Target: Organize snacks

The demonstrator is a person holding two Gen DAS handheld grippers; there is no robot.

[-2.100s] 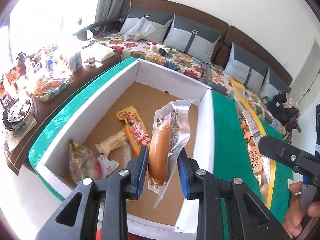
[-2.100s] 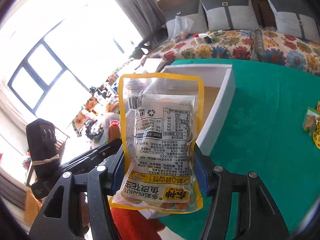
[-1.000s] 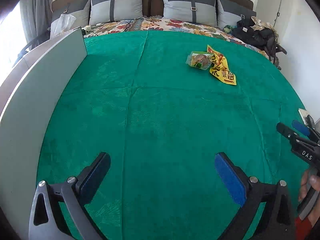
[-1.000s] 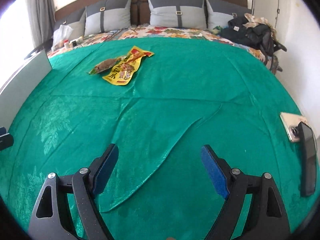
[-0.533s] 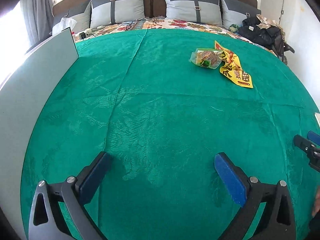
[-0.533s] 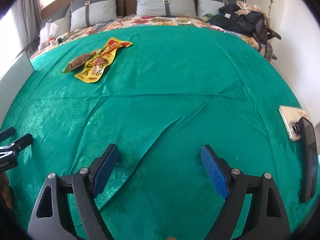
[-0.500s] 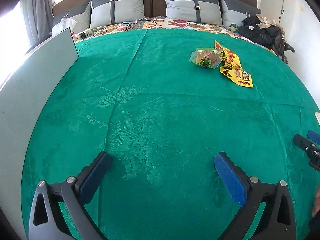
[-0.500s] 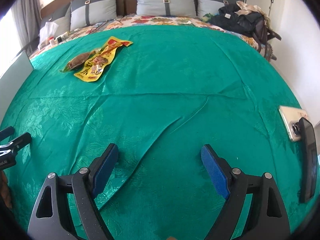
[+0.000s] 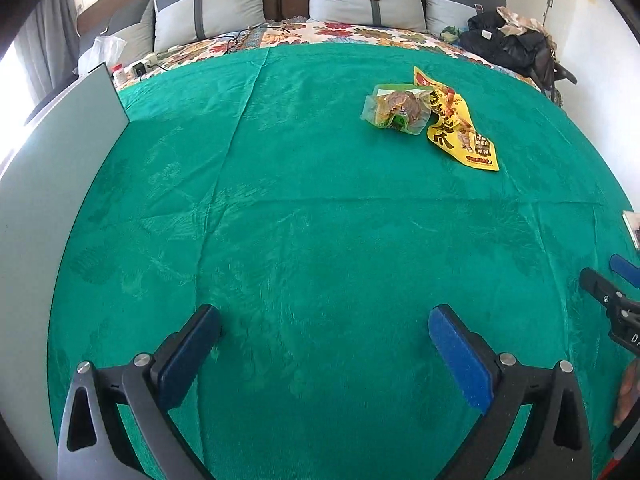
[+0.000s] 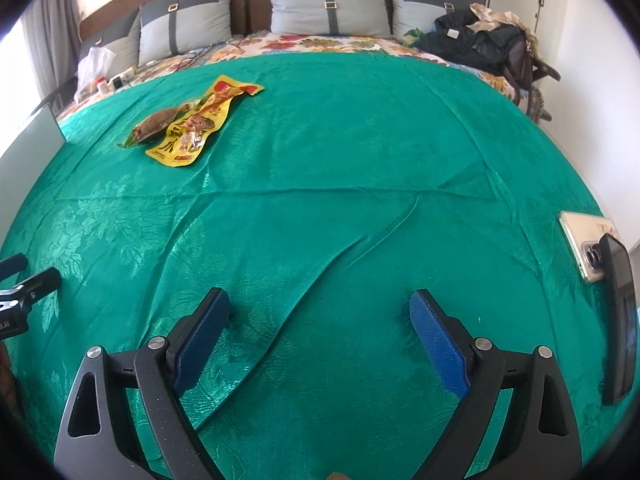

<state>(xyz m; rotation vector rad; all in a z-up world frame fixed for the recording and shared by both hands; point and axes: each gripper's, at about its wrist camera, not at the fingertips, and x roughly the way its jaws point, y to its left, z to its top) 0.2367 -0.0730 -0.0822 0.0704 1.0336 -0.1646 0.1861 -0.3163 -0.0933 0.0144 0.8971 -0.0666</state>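
Note:
Two snacks lie together on the green cloth: a clear-and-green packet with brown food (image 9: 394, 111) and a long yellow printed packet (image 9: 460, 130). In the right wrist view the green packet (image 10: 154, 126) and the yellow packet (image 10: 196, 128) sit far left. My left gripper (image 9: 324, 326) is open and empty, low over the cloth, well short of the snacks. My right gripper (image 10: 320, 312) is open and empty over bare cloth. The white box wall (image 9: 48, 168) stands at the left.
A phone (image 10: 584, 246) and a dark flat device (image 10: 620, 316) lie at the cloth's right edge. Grey pillows (image 9: 360, 0), a flowered sheet and a pile of dark clothes (image 9: 512, 44) are behind. The cloth has folds (image 10: 360, 248).
Two seconds ago each gripper held a snack over the box; both are now open and empty. Over the last second both have moved forward, toward the two packets on the cloth.

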